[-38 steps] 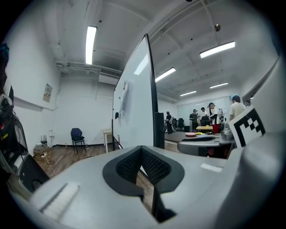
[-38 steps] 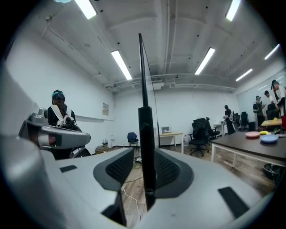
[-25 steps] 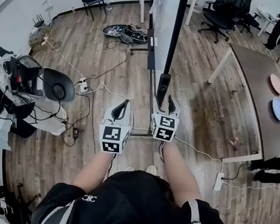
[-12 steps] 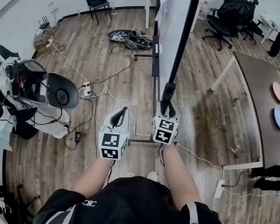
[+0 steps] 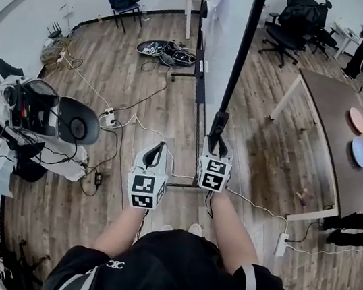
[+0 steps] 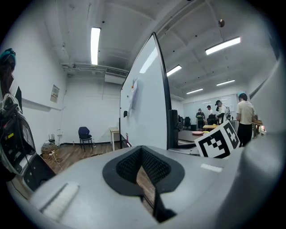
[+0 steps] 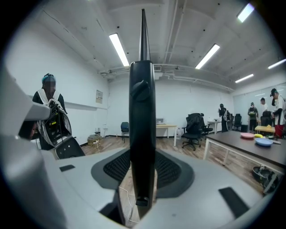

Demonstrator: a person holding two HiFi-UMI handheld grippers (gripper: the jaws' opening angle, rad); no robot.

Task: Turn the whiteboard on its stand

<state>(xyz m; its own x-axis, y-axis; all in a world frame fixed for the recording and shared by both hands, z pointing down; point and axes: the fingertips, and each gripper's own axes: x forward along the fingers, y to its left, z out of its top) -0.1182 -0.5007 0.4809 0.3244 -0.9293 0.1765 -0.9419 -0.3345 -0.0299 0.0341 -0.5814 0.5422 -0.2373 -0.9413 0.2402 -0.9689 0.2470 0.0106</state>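
Note:
The whiteboard [image 5: 222,17] stands edge-on ahead of me, its black frame edge [image 5: 240,54] running down to a thick black corner piece [image 5: 218,123]. My right gripper [image 5: 217,142] has just been closing its jaws and is shut on that corner piece. In the right gripper view the black edge [image 7: 142,112] stands upright between the ribbed pads [image 7: 172,170]. My left gripper [image 5: 156,149] hovers just left of it, shut, with nothing held. From the left gripper view the board's white face [image 6: 145,107] rises to the right of its closed jaws.
The stand's black base rail [image 5: 200,89] runs along the wood floor, with a cable pile [image 5: 162,49] and a power strip [image 5: 284,235] nearby. A brown table [image 5: 331,103] with plates [image 5: 362,141] stands right, office chairs [image 5: 287,18] behind, and gear with a helmet [image 5: 50,113] left.
The right gripper's jaws, which stood spread on either side of the black corner piece, have come together on it. The left gripper has stayed where it was.

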